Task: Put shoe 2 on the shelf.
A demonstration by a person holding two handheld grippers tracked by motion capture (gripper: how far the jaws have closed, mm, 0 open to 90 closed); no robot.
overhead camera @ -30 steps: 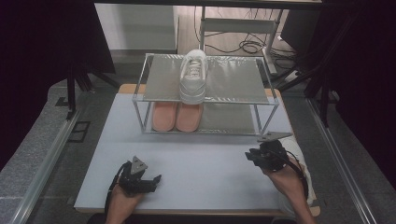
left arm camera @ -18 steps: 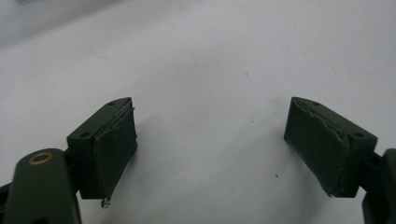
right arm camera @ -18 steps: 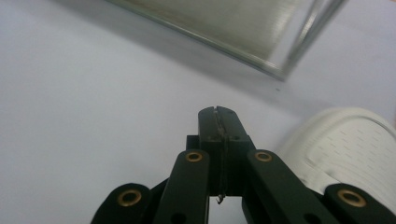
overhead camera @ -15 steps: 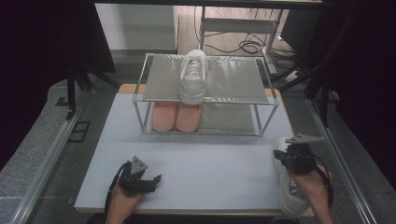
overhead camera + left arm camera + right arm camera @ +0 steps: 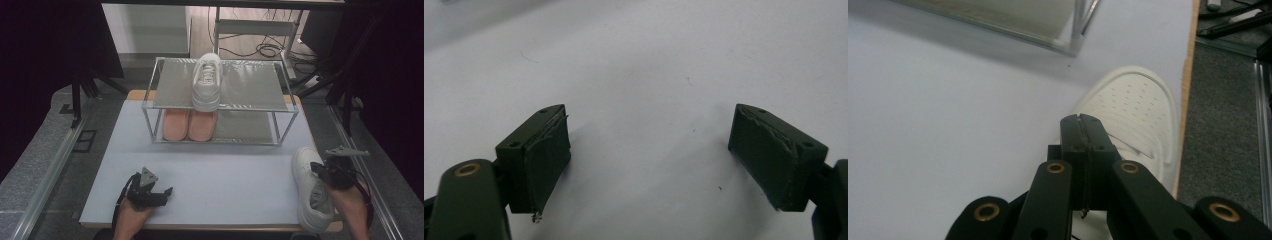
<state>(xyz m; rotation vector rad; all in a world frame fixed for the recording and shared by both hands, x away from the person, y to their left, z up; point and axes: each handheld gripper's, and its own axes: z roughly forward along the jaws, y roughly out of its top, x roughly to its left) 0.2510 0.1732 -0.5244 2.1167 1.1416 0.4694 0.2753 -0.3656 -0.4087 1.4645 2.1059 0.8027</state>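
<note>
A white shoe [image 5: 309, 200] [image 5: 1133, 105] lies at the table's front right corner, toe pointing away from me. My right gripper [image 5: 318, 170] [image 5: 1083, 120] hovers over its lace area at the shoe's right side, jaws pressed together with nothing visible between them. A second white shoe [image 5: 207, 80] stands on the top shelf of a metal rack [image 5: 250, 85]. A pair of pink shoes [image 5: 190, 125] sits on the lower shelf. My left gripper [image 5: 162, 192] [image 5: 649, 160] rests at the front left of the table, open and holding nothing.
The rack [image 5: 1075, 30] stands at the back middle of the white table [image 5: 225, 165]. The table's right edge [image 5: 1188, 100] runs close beside the shoe, with grey floor beyond. Cables lie on the floor behind the rack.
My right hand has moved to the right, and the white shoe at the front right corner now shows beside it. The left gripper has stayed put.
</note>
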